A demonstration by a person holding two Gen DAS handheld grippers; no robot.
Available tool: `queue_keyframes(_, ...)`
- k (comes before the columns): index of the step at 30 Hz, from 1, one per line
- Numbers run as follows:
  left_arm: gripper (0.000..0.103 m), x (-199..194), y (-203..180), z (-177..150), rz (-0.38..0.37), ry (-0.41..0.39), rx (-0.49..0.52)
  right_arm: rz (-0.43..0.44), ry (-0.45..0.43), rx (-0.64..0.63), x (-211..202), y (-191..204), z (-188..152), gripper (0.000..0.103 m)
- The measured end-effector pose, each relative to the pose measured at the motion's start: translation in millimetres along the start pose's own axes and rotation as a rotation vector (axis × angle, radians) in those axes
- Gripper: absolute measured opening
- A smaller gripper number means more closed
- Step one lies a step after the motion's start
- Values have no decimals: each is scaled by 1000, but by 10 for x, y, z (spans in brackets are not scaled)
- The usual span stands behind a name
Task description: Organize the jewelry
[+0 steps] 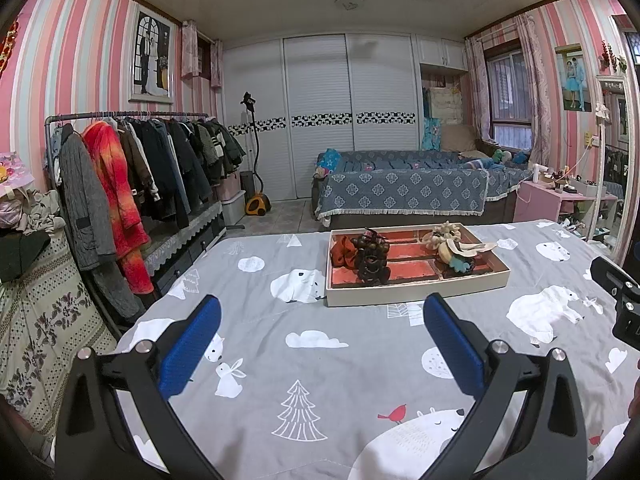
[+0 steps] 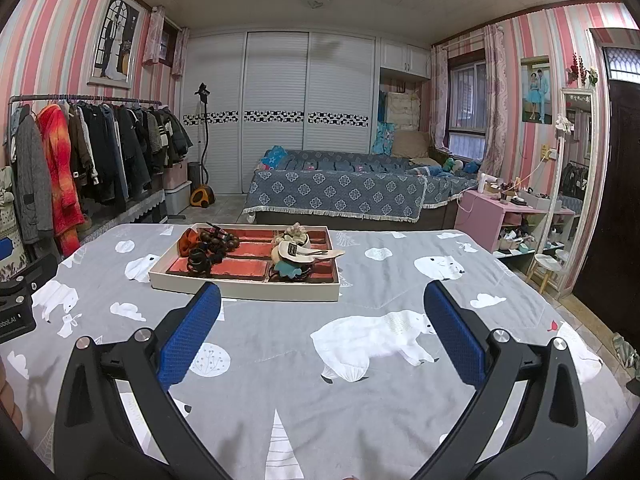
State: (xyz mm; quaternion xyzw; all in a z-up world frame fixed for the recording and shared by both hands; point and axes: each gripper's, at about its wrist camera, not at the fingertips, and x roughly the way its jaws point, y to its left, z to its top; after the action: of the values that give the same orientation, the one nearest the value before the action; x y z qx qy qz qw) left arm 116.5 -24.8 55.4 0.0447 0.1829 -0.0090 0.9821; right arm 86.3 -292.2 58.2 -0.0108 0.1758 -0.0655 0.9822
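A white jewelry tray (image 1: 416, 290) with red-lined compartments lies on the grey bed cover; it also shows in the right wrist view (image 2: 244, 290). On its left side sit dark bead bracelets (image 1: 372, 254) and an orange scrunchie (image 1: 343, 250). On its right side lie cream and teal hair pieces (image 1: 456, 246). The bracelets (image 2: 210, 248) and the hair pieces (image 2: 298, 252) show in the right wrist view too. My left gripper (image 1: 322, 334) is open and empty, short of the tray. My right gripper (image 2: 322, 332) is open and empty, in front of the tray's right end.
The bed cover (image 1: 320, 380) has polar bear and tree prints. A clothes rack (image 1: 132, 168) stands at the left. A sofa bed (image 1: 404, 192) stands beyond the bed, and a pink side table (image 2: 504, 216) and a mirror (image 2: 576, 184) at the right.
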Motion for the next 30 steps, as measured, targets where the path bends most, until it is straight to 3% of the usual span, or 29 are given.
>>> queue_keyframes(30,99,13,14,-1,0,-3,2,2,8,9,19,-49,-16,99)
